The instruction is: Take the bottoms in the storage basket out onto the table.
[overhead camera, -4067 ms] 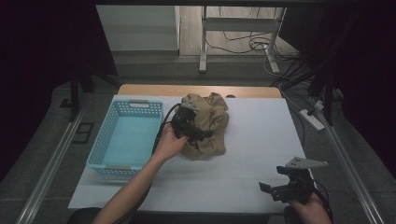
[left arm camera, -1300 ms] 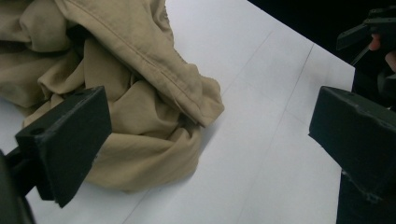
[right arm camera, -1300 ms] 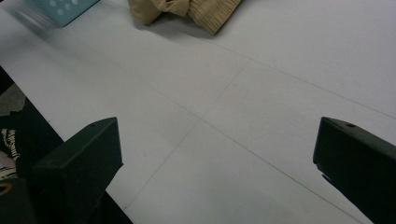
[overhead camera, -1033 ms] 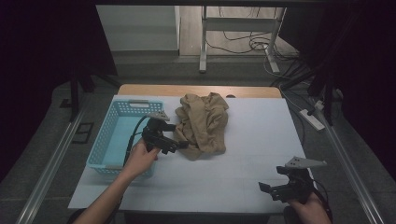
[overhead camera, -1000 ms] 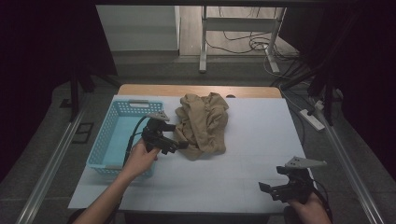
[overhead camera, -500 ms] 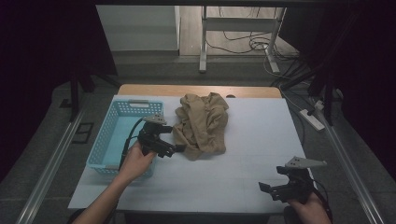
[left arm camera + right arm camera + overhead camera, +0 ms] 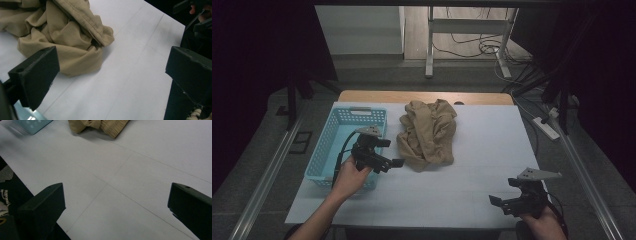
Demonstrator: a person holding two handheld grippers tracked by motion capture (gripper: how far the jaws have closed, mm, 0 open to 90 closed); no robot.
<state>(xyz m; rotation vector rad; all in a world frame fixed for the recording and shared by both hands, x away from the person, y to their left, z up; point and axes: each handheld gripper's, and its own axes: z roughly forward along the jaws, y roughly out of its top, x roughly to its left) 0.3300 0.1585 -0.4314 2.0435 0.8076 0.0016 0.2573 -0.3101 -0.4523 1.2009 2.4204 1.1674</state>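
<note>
High view: white table point(image 7: 472, 190); grey floor point(image 7: 377, 70) beyond

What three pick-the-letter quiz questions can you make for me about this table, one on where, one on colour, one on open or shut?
1. Where is the tan cloth?
A. in the basket
B. on the white table, right of the basket
C. on the floor

2. What colour is the basket?
A. light blue
B. red
C. black

3. How are the left tongs?
A. shut on the cloth
B. open, holding nothing
C. shut on the basket

Answers: 1 B, the cloth lies heaped on the table beside the basket; 2 A, its mesh walls are pale blue; 3 B, the left gripper view shows both jaws wide apart with bare table between.
</note>
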